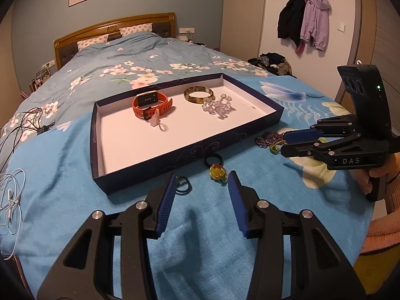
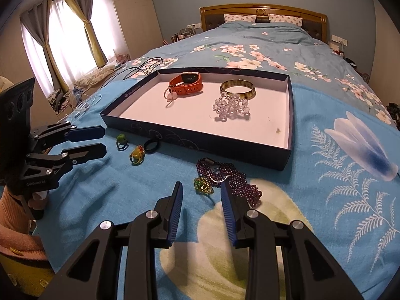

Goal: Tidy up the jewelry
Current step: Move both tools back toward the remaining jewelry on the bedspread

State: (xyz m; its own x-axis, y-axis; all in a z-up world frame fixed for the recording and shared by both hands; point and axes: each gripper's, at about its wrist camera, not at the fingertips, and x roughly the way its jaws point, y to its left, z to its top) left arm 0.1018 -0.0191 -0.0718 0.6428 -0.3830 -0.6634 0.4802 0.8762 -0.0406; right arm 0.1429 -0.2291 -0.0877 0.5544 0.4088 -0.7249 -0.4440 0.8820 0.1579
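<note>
A dark blue tray [image 1: 160, 155] [image 2: 215, 147] lies on the bed and holds an orange watch [image 1: 152, 103] [image 2: 186, 83], an amber bangle [image 1: 198, 94] [image 2: 237, 87], a clear bead bracelet [image 1: 218, 105] [image 2: 231, 107] and a small white charm [image 1: 156, 120] [image 2: 171, 96]. In front of the tray lie a black ring [image 1: 213, 160] [image 2: 151, 146], a yellow ring [image 1: 217, 172] [image 2: 137, 155], a green braided ring [image 1: 182, 183] [image 2: 121, 141], a purple bead bracelet [image 2: 232, 182] [image 1: 268, 140] and a green ring [image 2: 203, 186]. My left gripper [image 1: 202, 195] [image 2: 101, 140] is open, empty, just before the yellow ring. My right gripper [image 2: 201, 205] [image 1: 283, 142] is open around the green ring.
The blue floral blanket [image 2: 337, 175] covers the bed. White earphones [image 1: 11, 200] and black cables [image 1: 27, 122] lie at the left of the tray. Coats [image 1: 305, 17] hang on the wall; a clothes pile [image 1: 275, 62] sits beyond the bed's right side.
</note>
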